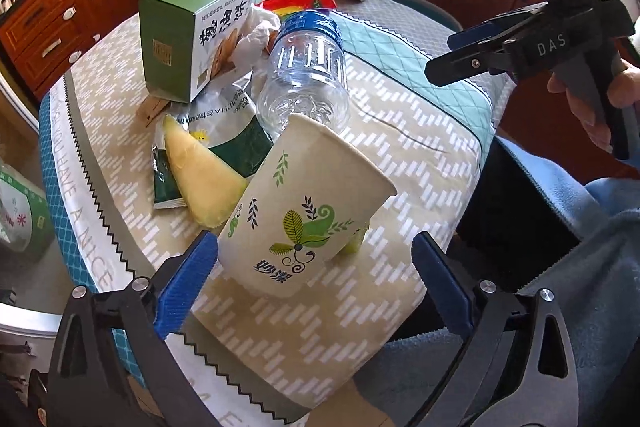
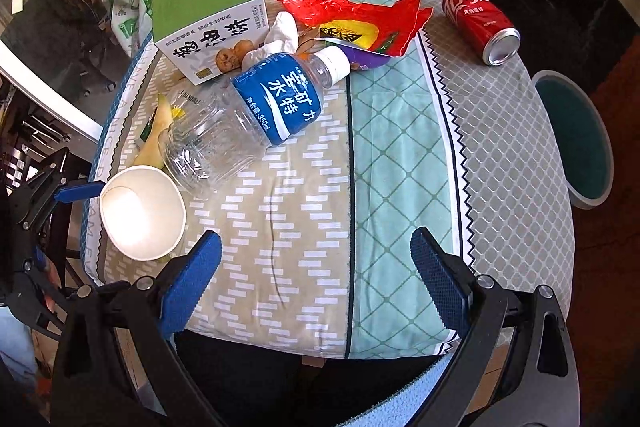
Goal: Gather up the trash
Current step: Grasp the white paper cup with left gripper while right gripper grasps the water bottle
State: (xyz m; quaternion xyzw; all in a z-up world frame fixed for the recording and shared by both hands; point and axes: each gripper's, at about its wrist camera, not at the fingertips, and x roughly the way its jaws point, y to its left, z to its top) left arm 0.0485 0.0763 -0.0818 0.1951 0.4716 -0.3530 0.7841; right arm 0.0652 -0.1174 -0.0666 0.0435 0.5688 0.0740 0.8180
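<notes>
One paper cup [image 1: 304, 211], leaf-printed, lying tilted on the patterned tablecloth [image 1: 400, 155] at the near table edge, between the wide-spread fingers of the left gripper [image 1: 312, 291]; neither pad presses it. Beyond the cup: clear water bottle [image 1: 304, 79], melon rind [image 1: 200, 171], green box [image 1: 192, 31], red can [image 2: 480, 25]. Right gripper [image 2: 316, 287]: fingers wide apart over bare cloth, holding nothing.

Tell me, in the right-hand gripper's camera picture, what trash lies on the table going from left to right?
Paper cup → green box → plastic bottle → red wrapper → red can.
</notes>
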